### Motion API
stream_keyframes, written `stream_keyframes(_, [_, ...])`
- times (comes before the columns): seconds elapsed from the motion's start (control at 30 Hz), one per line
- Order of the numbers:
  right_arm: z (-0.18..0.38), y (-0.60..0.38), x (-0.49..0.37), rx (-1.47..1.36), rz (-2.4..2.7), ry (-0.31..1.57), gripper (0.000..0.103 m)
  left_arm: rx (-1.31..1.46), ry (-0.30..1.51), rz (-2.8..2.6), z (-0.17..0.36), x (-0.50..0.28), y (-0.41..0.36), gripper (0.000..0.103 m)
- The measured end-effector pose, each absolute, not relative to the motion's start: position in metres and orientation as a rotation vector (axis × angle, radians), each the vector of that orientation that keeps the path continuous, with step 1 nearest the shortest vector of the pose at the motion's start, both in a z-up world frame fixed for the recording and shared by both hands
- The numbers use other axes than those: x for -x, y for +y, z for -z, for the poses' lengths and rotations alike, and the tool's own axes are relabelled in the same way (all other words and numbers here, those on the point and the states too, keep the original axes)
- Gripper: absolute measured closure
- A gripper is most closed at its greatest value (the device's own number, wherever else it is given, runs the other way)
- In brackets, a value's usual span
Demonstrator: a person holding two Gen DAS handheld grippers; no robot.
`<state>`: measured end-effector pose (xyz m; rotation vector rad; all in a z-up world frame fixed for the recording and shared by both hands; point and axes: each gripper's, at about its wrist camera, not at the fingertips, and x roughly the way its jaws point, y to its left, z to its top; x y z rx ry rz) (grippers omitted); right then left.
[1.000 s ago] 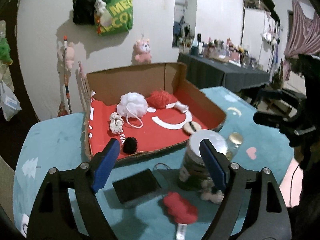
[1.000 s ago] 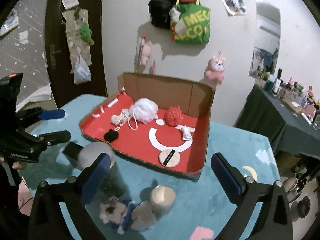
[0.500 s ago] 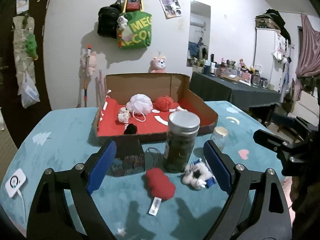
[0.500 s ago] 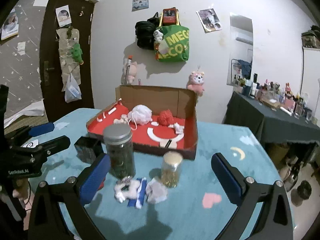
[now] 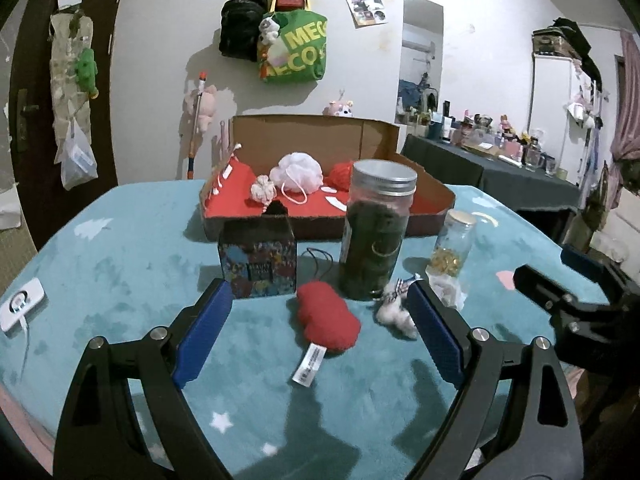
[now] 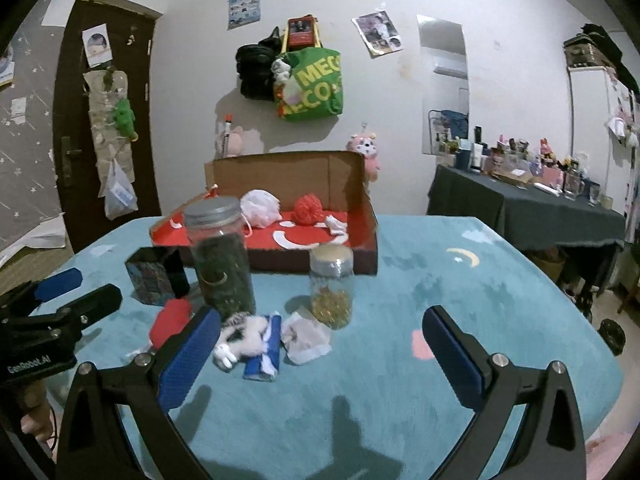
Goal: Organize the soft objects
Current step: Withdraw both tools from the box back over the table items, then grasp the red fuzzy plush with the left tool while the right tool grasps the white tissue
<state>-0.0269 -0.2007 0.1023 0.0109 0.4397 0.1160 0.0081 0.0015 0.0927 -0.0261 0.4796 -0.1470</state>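
A: On the teal table (image 5: 120,264) — counts? Two jars: tall dark-filled jar (image 5: 376,228), small jar of gold bits (image 5: 452,246). One patterned box (image 5: 258,262). One cardboard tray (image 5: 320,216) with a red floor.

B: Soft things in the tray: white mesh puff (image 5: 298,172), red puff (image 5: 340,174), small white scrunchie (image 5: 263,189), one dark ball (image 5: 276,209). Four. On the table, two: red plush (image 5: 328,316), white fluffy toy (image 6: 244,338) with a blue strip.

A: Writing?

B: Green bag (image 6: 314,84) on the wall reads "MEG" over "ECO", cut off. "GenRobot.AI" on the left gripper's body in the right view. Plush tag (image 5: 308,366) unreadable.

A: Grippers?

B: Left gripper (image 5: 320,312) has just been opening, jaws spread, nothing pinched; red plush lies between the fingertips, untouched. Right gripper (image 6: 320,330) spread wide, empty; fluffy toy just beside its left finger (image 6: 188,354).
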Motion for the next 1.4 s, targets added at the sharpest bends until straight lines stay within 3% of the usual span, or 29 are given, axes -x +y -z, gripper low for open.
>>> stream_keyframes(0.47, [-0.053, -0.201, 0.018, 0.005, -0.078, 0.529, 0.0, 0.026, 0.552, 0.113, -0.051, -0.018, -0.007, 0.013])
stream_keyframes(1.13, [-0.054, -0.213, -0.035, -0.055, -0.2, 0.696, 0.0, 0.022, 0.715, 0.122, -0.044, -0.064, -0.012, 0.014])
stream_keyframes(1.2, [-0.054, -0.212, -0.044, -0.054, -0.213, 0.72, 0.004, 0.019, 0.738, 0.121, -0.043, -0.071, -0.013, 0.014])
stream_keyframes(1.3, [-0.051, -0.21, -0.061, -0.054, -0.238, 0.777, 0.016, 0.019, 0.77, 0.127, -0.04, -0.081, -0.013, 0.031])
stream_keyframes(1.37, [-0.047, -0.209, -0.07, -0.066, -0.257, 0.818, 0.024, 0.019, 0.79, 0.139, -0.037, -0.086, -0.014, 0.051])
stream_keyframes(1.4, [-0.045, -0.208, -0.073, -0.071, -0.271, 0.835, 0.031, 0.02, 0.808, 0.148, -0.035, -0.089, -0.014, 0.052])
